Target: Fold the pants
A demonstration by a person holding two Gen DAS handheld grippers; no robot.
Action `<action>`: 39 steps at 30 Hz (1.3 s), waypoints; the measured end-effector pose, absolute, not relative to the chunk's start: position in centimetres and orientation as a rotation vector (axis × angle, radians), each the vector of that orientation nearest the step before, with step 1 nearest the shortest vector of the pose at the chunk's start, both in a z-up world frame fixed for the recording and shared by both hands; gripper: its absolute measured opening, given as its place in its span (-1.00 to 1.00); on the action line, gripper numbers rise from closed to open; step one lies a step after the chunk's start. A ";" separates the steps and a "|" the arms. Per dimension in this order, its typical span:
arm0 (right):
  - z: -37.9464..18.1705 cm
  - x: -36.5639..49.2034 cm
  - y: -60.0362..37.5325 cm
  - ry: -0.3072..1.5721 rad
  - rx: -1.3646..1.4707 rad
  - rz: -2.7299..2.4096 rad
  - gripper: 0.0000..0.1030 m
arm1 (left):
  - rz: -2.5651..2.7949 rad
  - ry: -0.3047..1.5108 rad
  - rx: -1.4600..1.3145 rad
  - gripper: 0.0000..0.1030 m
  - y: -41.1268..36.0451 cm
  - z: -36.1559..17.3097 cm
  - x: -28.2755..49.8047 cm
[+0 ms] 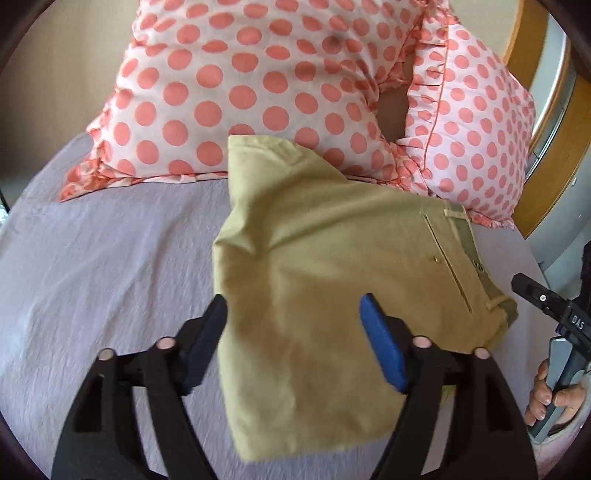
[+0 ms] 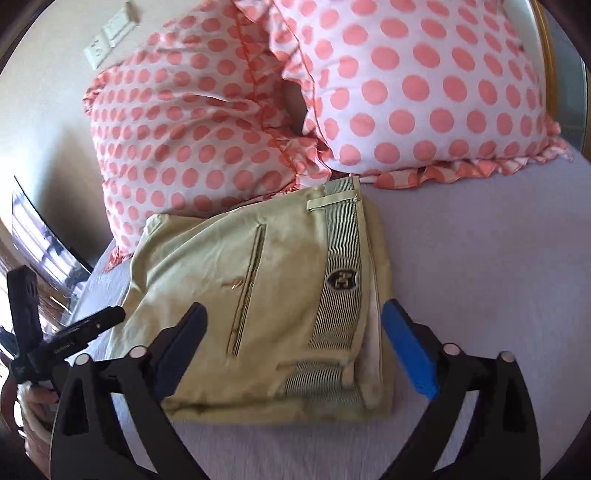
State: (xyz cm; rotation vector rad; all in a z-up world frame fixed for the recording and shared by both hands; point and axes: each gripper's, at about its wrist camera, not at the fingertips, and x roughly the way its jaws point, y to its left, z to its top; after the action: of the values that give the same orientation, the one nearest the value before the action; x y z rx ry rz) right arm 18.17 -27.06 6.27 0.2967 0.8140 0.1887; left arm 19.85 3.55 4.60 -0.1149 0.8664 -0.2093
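The khaki pants (image 1: 325,266) lie folded into a compact bundle on the lilac bed sheet (image 1: 110,258), back pocket and striped waistband up. My left gripper (image 1: 293,321) is open, its jaws spread above the bundle's near corner, holding nothing. In the right wrist view the pants (image 2: 266,295) show the waistband with a dark badge (image 2: 341,282). My right gripper (image 2: 293,332) is open, jaws wide over the waistband end, holding nothing. The right gripper also shows in the left wrist view (image 1: 546,302), and the left one in the right wrist view (image 2: 88,325).
Two white pillows with coral dots (image 1: 240,85) (image 2: 424,85) lean at the head of the bed, touching the far edge of the pants. A wooden headboard (image 1: 554,177) stands at the right. Wall switches (image 2: 110,33) are on the wall.
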 end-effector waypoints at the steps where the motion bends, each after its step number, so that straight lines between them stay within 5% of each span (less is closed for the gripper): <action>1: 6.6 15.9 -26.3 0.790 0.247 0.162 0.97 | -0.202 0.849 -0.093 0.68 3.6 4.8 17.8; 4: 6.1 11.7 -23.6 0.788 0.109 0.098 0.97 | -0.169 0.842 -0.035 0.86 3.2 4.2 12.5; 9: 3.3 9.0 -20.8 0.867 0.080 0.113 0.97 | -0.083 0.844 0.085 0.87 1.6 2.1 8.2; 39: 1.5 7.5 -19.5 0.857 0.024 0.014 0.97 | -0.070 0.849 0.038 0.97 1.5 0.0 8.0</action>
State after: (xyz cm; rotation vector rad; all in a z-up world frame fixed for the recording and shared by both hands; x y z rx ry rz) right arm 7.51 -19.52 1.51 0.0240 0.8574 0.0142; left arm 8.01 1.48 0.02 0.0382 0.8495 -0.0703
